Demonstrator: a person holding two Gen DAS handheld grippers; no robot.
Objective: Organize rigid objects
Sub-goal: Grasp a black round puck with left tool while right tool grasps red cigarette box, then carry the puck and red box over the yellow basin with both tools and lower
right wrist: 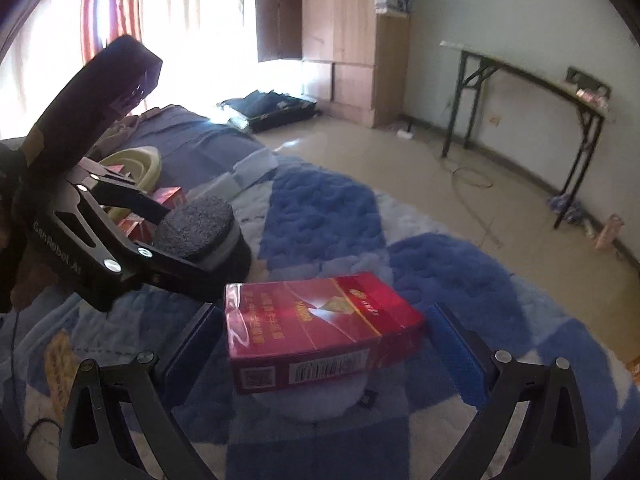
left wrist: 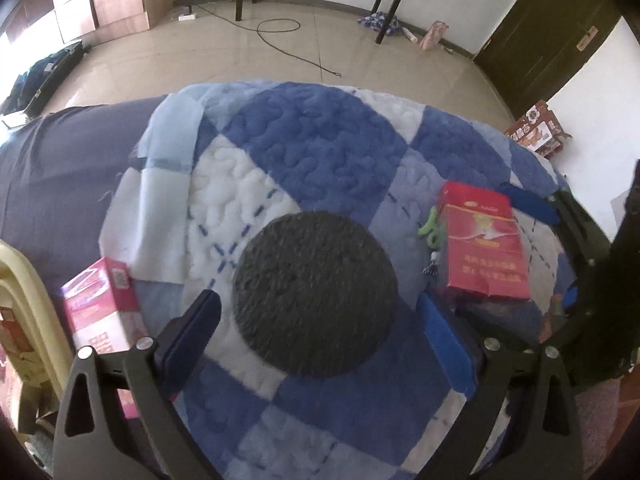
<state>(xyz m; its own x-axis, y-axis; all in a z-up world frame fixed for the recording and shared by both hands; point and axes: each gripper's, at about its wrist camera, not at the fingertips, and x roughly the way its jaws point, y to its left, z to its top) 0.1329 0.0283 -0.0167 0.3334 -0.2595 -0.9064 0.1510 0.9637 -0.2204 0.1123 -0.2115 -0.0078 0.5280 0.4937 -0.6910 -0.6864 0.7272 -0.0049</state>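
Left claw [left wrist: 316, 304] open over disc [left wrist: 314, 294] | right claw [right wrist: 320, 336] open around, perhaps touching, red box [right wrist: 320, 324] | quilt [left wrist: 312, 140]

Window [right wrist: 168, 20] glare blown out; fisheye edges dark.

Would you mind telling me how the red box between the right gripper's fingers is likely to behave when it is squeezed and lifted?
The red box looks like thin card, so probably light and crushable. Its glossy wrap reflects light, so it may slip. It lies flat on the soft quilt, so unlikely to roll.
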